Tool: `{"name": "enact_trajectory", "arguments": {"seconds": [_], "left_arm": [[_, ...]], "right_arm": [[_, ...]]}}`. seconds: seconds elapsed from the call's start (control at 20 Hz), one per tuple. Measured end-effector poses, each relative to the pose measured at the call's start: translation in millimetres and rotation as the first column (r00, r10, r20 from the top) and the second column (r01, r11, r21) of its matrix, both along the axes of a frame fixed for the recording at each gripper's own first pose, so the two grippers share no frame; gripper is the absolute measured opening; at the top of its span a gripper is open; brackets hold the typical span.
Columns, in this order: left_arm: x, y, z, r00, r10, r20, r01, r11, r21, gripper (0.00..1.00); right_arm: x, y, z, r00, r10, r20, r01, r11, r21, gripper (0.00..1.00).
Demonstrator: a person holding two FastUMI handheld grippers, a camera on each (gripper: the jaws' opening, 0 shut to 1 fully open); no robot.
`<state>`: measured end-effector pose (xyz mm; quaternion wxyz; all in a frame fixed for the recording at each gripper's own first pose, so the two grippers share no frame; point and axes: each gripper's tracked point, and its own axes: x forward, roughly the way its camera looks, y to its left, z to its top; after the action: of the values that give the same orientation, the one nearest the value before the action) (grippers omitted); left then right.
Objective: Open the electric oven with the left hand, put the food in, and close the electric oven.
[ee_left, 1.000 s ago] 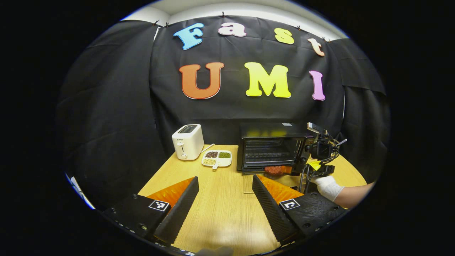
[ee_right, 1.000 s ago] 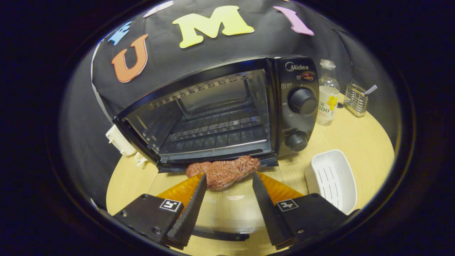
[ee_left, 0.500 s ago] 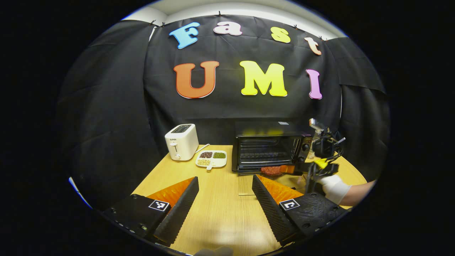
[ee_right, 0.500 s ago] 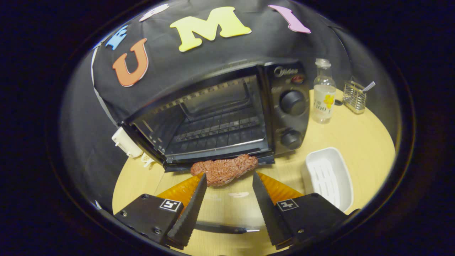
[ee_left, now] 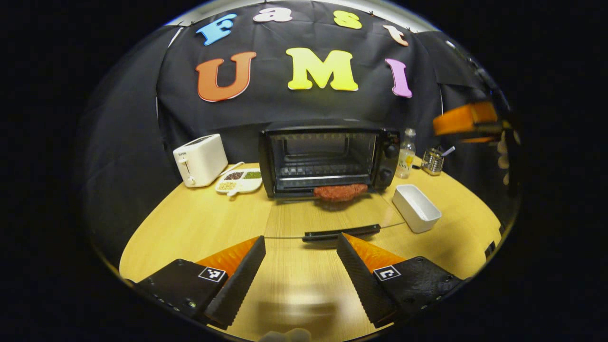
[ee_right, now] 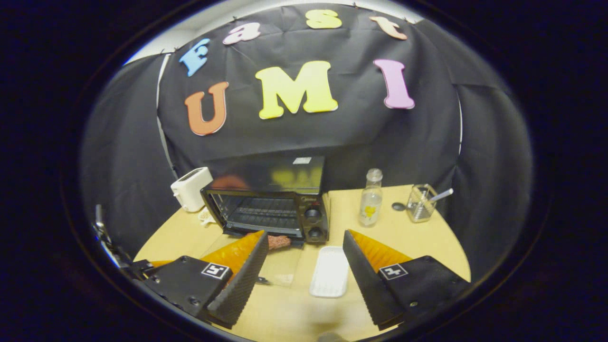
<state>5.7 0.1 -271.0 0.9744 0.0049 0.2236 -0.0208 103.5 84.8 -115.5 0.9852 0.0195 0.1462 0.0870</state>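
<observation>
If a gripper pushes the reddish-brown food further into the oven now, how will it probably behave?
The food lies across the front edge of the open oven, partly overhanging the lowered door, so it may tip off. Its lumpy, slightly sagging shape suggests softness; it will likely bend instead of sliding rigidly. Its rough surface might catch on the rack.

Meat (ee_right: pixel 278 242) — half behind tool finger (ee_right: pixel 244 275)

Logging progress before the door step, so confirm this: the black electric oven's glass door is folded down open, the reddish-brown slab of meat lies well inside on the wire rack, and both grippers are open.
Not quite. The reddish-brown slab of meat lies at the front lip of the black electric oven, overhanging the folded-down glass door, not deep on the wire rack; the left gripper view shows it. Left gripper and right gripper are open.
</observation>
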Motion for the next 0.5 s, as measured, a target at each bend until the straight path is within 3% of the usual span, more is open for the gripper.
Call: {"name": "enact_trajectory", "arguments": {"seconds": [0.25, 0.5], "left_arm": [[16.0, -39.2, -35.6, 0.999, 0.011, -0.034, -0.01, 1.0, 0.019, 0.97], [37.3, -57.6, -66.7, 0.997, 0.007, -0.073, -0.006, 1.0, 0.005, 0.97]], "right_arm": [[-39.6, -47.5, 41.6, 0.997, 0.052, 0.058, -0.048, 0.996, -0.072, 0.98], [-57.2, -75.3, 54.4, 0.999, -0.014, 0.046, 0.018, 0.997, -0.081, 1.0]]}}
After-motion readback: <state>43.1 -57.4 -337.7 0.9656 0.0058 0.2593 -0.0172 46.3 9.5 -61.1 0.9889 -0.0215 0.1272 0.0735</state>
